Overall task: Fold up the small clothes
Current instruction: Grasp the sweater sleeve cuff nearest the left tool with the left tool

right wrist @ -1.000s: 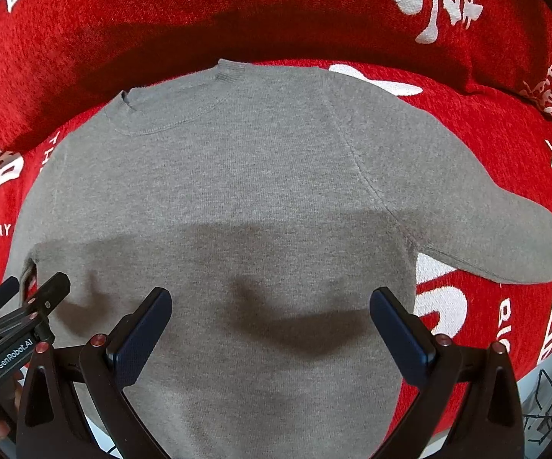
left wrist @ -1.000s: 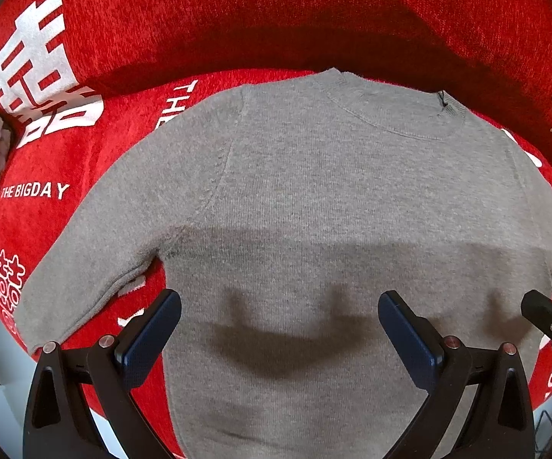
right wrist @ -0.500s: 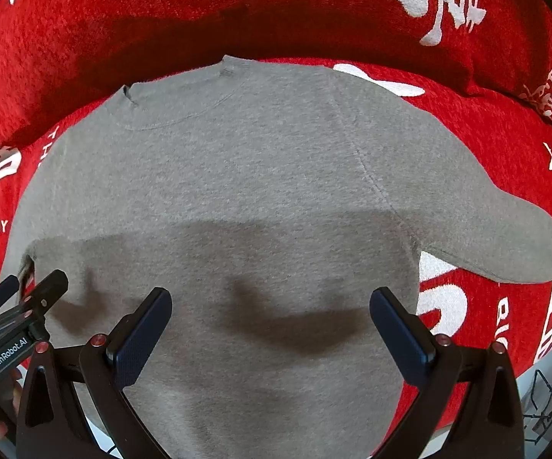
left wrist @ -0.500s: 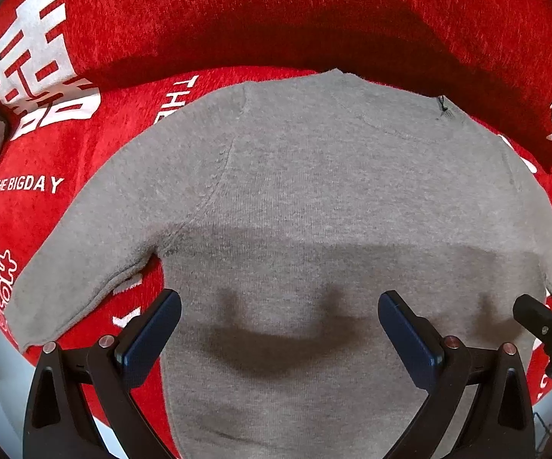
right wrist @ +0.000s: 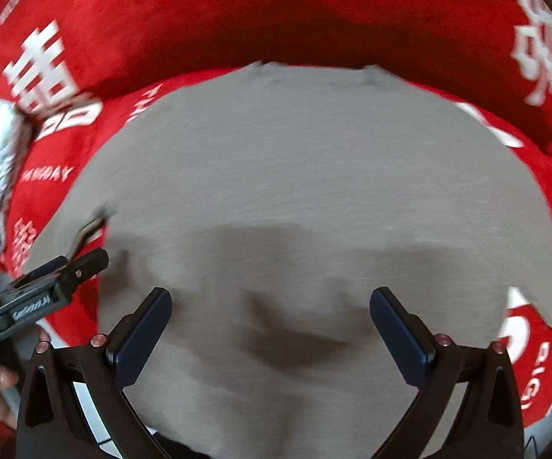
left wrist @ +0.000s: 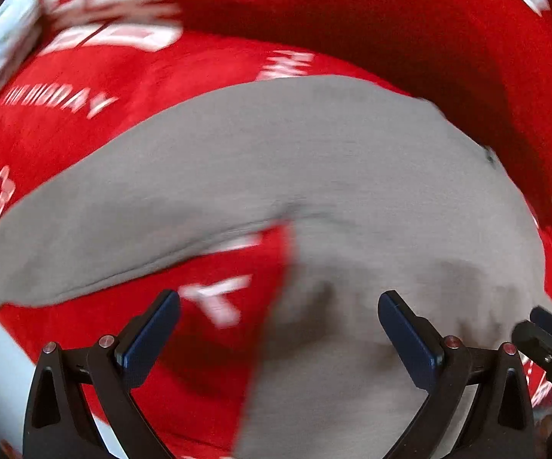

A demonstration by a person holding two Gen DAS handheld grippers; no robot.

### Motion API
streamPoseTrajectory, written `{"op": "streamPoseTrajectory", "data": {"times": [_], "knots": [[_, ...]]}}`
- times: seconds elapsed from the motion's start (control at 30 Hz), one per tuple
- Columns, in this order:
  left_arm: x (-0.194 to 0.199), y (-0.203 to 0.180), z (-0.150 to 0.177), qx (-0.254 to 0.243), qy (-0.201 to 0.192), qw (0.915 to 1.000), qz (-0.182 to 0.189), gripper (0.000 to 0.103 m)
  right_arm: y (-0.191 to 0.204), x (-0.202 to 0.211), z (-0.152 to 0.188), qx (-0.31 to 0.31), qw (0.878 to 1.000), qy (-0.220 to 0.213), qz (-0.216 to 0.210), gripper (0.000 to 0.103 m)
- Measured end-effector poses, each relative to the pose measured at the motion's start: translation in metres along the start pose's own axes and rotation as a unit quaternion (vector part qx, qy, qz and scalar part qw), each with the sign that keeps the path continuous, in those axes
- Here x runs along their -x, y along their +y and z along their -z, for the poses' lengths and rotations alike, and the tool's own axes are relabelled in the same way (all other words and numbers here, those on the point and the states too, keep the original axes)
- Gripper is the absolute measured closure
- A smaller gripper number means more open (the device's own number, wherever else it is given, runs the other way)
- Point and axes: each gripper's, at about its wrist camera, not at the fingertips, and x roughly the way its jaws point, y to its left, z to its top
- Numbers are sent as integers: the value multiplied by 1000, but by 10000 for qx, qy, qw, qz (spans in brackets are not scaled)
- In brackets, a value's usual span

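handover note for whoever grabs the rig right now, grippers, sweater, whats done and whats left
Left gripper: open, empty, over the sweater's left side near the armpit.
Right gripper: open, empty, above the lower body.
Grey sweater: lying flat on the red cover, neck away from you, both sleeves spread out.
Done: laid out only; no fold visible.
Left: fold in the sleeves, then the body.

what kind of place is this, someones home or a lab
Most likely a home. A grey sweater lies spread on a red plush cover with white characters, which seems to drape a sofa or bed, its raised back behind.
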Motion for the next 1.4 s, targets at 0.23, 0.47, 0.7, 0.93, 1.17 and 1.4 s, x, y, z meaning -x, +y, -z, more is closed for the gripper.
{"op": "streamPoseTrajectory", "data": {"times": [0.23,0.47,0.7,0.93,1.17,1.4], "knots": [[-3,142,35,1837,-233,9825,195,0,59,-29,10,391,9981,382,-294,0],[-17,196,49,2718,-550,9577,769,0,93,-45,13,720,9951,572,-363,0],[-25,216,16,3297,-840,9322,1233,0,116,-49,12,824,9941,560,-429,0],[-28,228,16,3301,-863,9331,1136,92,123,-49,18,771,9942,570,-484,0],[7,215,-1,2614,-1341,9442,1490,92,113,-44,21,531,9961,460,-538,0],[60,135,-53,1162,-1796,9550,2052,92,84,-21,20,25,9980,65,-621,0]]}}
